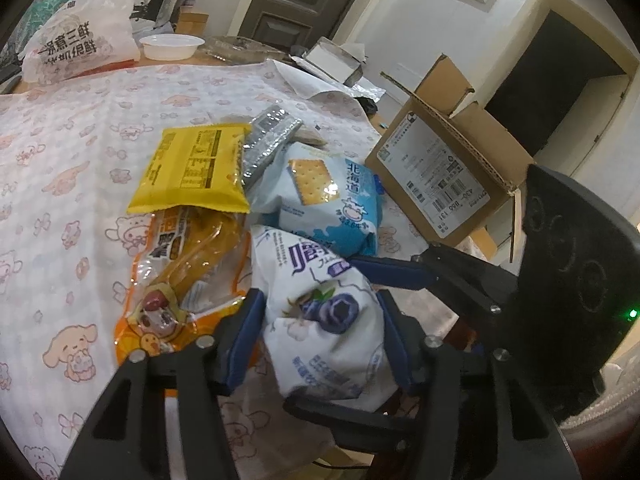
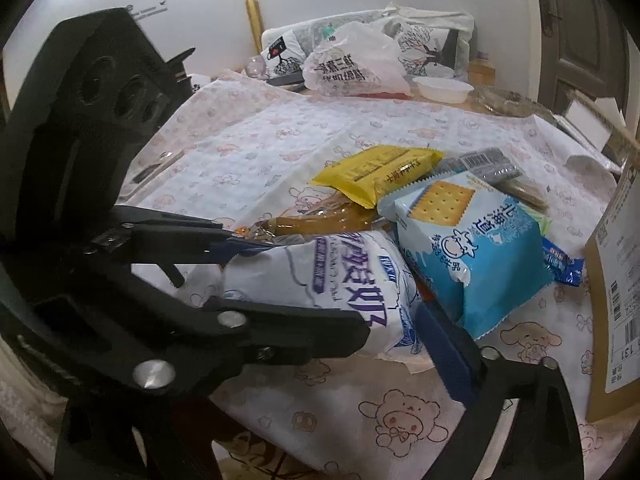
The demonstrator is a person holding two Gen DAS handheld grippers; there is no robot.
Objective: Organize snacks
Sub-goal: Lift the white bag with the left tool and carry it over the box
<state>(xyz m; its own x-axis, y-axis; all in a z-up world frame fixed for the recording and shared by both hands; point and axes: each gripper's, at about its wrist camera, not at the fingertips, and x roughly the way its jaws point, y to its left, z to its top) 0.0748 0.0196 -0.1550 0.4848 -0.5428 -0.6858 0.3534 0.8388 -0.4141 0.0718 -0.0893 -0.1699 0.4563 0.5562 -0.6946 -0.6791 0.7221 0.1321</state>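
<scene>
While the left gripper [image 1: 320, 336] pinches the blueberry snack bag [image 1: 320, 316] between both pads, the right gripper [image 1: 384, 272] – jaws wide – straddles its far end, gripping nothing.

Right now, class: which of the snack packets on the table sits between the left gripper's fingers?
The white packet with the blueberry picture; the left gripper straddles it, while the yellow packet and blue cracker packet lie beyond.

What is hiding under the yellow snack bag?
The yellow snack bag lies on an orange see-through packet, covering its top end. A silver wrapper pokes out beside it. Anything else underneath is hidden.
</scene>
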